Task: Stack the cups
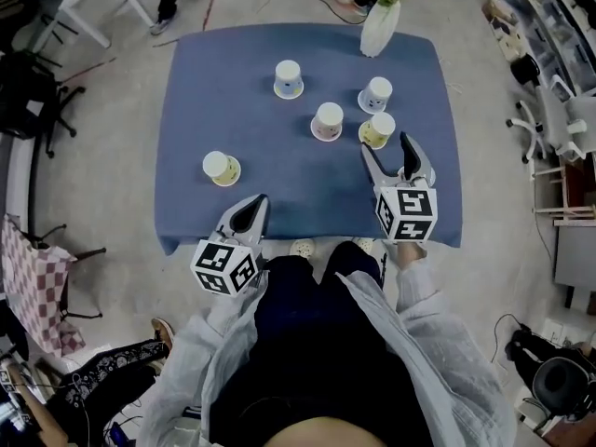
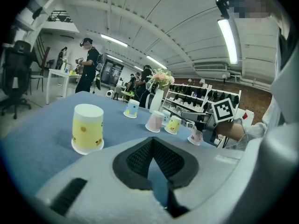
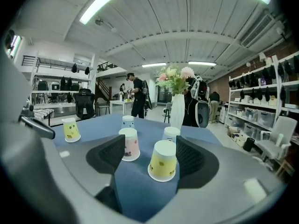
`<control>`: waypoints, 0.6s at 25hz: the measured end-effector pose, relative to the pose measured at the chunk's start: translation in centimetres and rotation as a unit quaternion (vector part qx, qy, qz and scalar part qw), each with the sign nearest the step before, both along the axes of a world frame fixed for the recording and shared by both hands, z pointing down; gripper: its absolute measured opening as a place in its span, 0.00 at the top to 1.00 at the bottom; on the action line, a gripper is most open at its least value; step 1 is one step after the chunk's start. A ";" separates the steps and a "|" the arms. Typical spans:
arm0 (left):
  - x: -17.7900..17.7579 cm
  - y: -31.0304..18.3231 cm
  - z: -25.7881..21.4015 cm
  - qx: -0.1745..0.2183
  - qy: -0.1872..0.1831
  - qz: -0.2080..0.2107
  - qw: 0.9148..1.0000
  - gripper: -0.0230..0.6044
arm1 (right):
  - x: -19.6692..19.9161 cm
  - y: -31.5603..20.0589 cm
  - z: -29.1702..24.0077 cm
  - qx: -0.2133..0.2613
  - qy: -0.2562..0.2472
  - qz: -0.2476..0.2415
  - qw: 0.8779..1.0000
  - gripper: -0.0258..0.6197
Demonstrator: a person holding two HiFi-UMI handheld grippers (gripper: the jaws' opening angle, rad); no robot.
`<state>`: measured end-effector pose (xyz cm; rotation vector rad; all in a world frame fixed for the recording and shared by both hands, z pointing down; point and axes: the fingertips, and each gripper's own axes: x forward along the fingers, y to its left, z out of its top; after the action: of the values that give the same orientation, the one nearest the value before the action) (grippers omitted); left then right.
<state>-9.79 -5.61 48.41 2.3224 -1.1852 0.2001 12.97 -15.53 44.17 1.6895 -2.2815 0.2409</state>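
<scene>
Five paper cups stand upside down on the blue tablecloth (image 1: 233, 110). A yellow cup (image 1: 376, 130) (image 3: 163, 160) sits just ahead of my right gripper (image 1: 386, 149) (image 3: 150, 154), which is open; its pads do not touch the cup. Around it are a pink cup (image 1: 327, 121) (image 3: 129, 144), a white cup (image 1: 376, 94) (image 3: 171, 134) and a blue-patterned cup (image 1: 288, 78) (image 3: 128, 121). A second yellow cup (image 1: 222, 168) (image 2: 87, 127) stands alone at the left. My left gripper (image 1: 250, 214) (image 2: 153, 141) is shut and empty, near the front edge, below that cup.
A white vase of flowers (image 1: 380, 26) (image 3: 177, 111) stands at the table's far edge, behind the cups. Office chairs (image 1: 28, 91) are left of the table, shelving (image 1: 559, 26) to the right. People stand at a white table (image 2: 58, 73) in the background.
</scene>
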 end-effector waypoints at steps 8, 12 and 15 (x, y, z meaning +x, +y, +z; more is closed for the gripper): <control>-4.6 0.9 0.7 -0.013 -0.007 -0.056 0.998 0.98 | -0.6 -3.4 2.1 -0.029 0.008 0.075 0.997 0.44; -4.8 1.3 1.0 -0.016 -0.010 -0.068 0.998 0.98 | 1.4 -5.0 3.7 -0.039 0.006 0.125 0.991 0.44; -5.5 1.7 1.4 -0.023 -0.011 -0.069 0.997 0.98 | 1.2 -5.8 5.3 -0.061 -0.002 0.139 0.988 0.44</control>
<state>-15.26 -3.92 49.78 2.1937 -1.3325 0.2024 14.22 -21.31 49.47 1.9378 -1.9843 0.4340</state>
